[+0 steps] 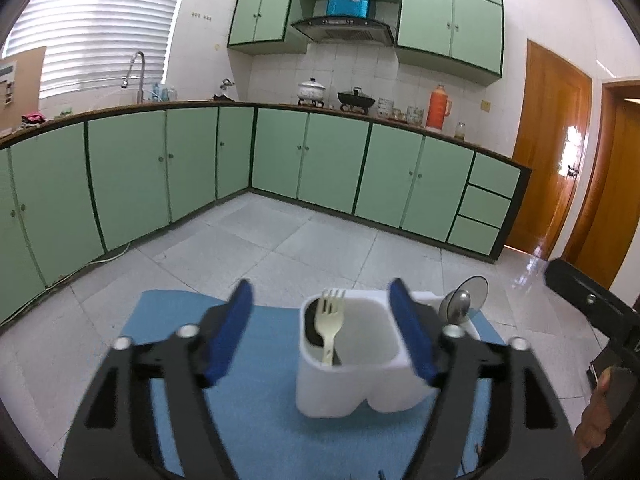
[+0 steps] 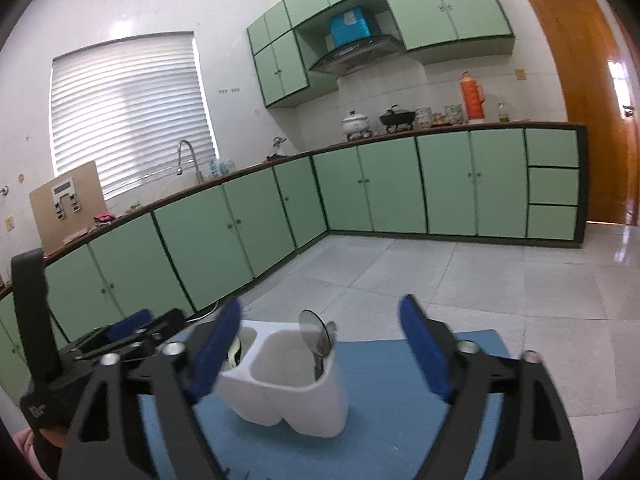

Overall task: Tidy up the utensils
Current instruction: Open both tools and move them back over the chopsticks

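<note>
A white two-compartment utensil holder (image 1: 352,376) is seen standing upright on a blue mat (image 1: 256,412), which lies on a pale tiled floor (image 1: 320,240). In the left wrist view a cream plastic fork (image 1: 331,320) is stood tines-up in one compartment, leaning against a dark utensil (image 1: 314,332) of which only a black head is visible (its kind cannot be told). In the other compartment a metal spoon (image 1: 460,304) is propped bowl-up, with a round grey disc-shaped utensil head (image 1: 474,290) just behind it.

The left gripper (image 1: 320,328) is held released, its blue pads (image 1: 236,320) spread wide; the holder is framed between them in this view, and the right-hand pad overlaps the holder's rim in the picture, though contact cannot be confirmed. Nothing is grasped.

The right gripper (image 2: 320,344) is likewise released, with blue pads (image 2: 424,348) well apart and nothing clenched. In its view the holder (image 2: 296,396) sits between the pads, nearer the left one, with the spoon (image 2: 326,344) and the disc (image 2: 314,326) standing in the nearer compartment. The left gripper's black body (image 2: 120,340) is seen at the lower left.

Green cabinets (image 1: 200,160) and a wooden door (image 1: 548,148) are ranged behind.
</note>
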